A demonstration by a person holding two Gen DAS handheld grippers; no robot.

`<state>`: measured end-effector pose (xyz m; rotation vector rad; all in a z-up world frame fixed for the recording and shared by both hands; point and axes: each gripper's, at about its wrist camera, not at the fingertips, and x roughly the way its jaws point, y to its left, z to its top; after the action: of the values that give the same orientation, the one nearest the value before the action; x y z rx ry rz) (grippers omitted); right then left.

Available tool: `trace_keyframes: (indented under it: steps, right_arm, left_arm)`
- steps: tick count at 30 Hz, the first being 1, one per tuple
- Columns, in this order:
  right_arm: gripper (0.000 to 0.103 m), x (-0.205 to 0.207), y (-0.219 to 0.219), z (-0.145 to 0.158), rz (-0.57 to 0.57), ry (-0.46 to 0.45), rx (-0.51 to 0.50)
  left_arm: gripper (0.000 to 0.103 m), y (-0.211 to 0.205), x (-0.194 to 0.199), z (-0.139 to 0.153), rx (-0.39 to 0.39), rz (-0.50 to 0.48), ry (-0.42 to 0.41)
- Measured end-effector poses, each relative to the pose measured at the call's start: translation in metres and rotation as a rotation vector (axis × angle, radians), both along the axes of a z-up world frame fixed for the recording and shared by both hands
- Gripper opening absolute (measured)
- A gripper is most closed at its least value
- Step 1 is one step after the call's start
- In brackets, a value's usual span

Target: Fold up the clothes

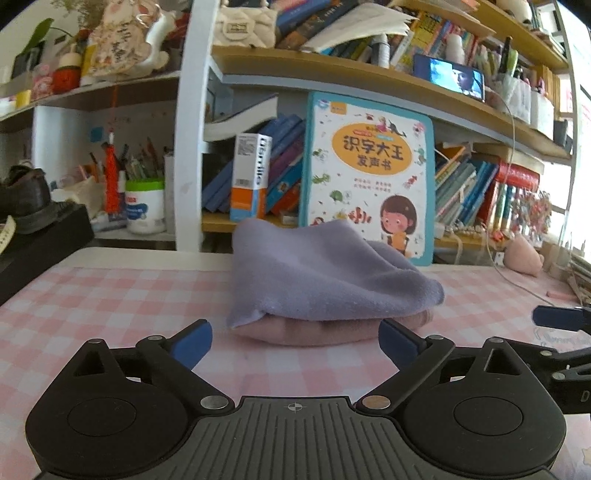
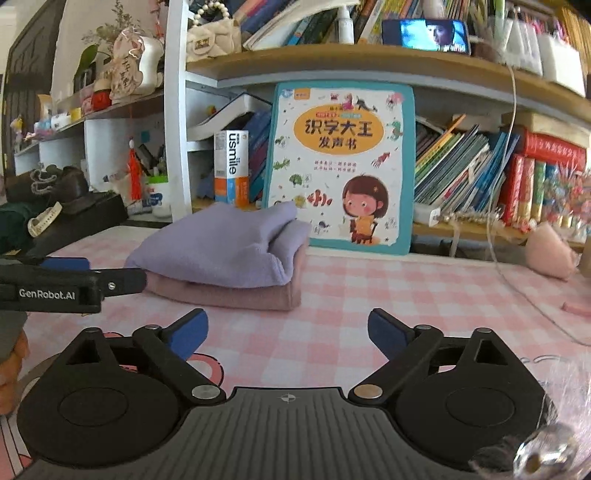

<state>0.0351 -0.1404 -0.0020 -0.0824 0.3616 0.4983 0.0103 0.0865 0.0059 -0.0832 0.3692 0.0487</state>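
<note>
- A folded lilac garment [image 1: 325, 273] lay on top of a folded dusty-pink garment [image 1: 325, 330], the two making a small stack on the pink-and-white checked tablecloth [image 1: 122, 295].
- The lilac piece overhung the pink one at its front edge and rose in a soft hump toward the back; the pink one showed as a flat band beneath it.
- The stack sat toward the back of the table, just in front of a large children's book [image 1: 369, 173] with a teal border that stood leaning against the shelf.
- The left gripper [image 1: 295, 343] stood on the near side of the stack with its jaws spread wide; its blue pads [image 1: 194, 341] flanked the front edge of the pile without pressing on it, and nothing was held.
- The right gripper [image 2: 288, 332] was likewise wide open and empty, over bare tablecloth to the right of the stack and apart from it.
- In the right wrist view the left gripper's black arm, marked GenRobot.AI, reached in from the left edge beside the pile.
- A white and orange carton [image 2: 232, 170] stood upright left of the book, among leaning books.
- A phone [image 2: 424, 35] with a lit screen rested on the upper shelf.
- A pink soft item [image 2: 550, 254] lay at the table's far right; I could not tell what it was.
</note>
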Motion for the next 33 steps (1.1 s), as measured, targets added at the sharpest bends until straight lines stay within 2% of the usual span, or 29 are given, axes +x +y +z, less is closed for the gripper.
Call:
trace_keyframes:
  steps: [6, 20, 33]
  right_arm:
    - [0.103, -0.006, 0.001, 0.000, -0.039, -0.027, -0.026]
    - [0.103, -0.001, 0.003, 0.000, -0.047, -0.007, -0.041]
    - [0.103, 0.000, 0.002, 0.001, -0.047, 0.002, -0.033]
  left_arm:
    - [0.103, -0.004, -0.008, 0.003, 0.034, 0.017, -0.045]
    - [0.103, -0.014, -0.007, 0.003, 0.101, 0.022, -0.037]
    - [0.103, -0.015, -0.006, 0.003, 0.110, 0.031, -0.027]
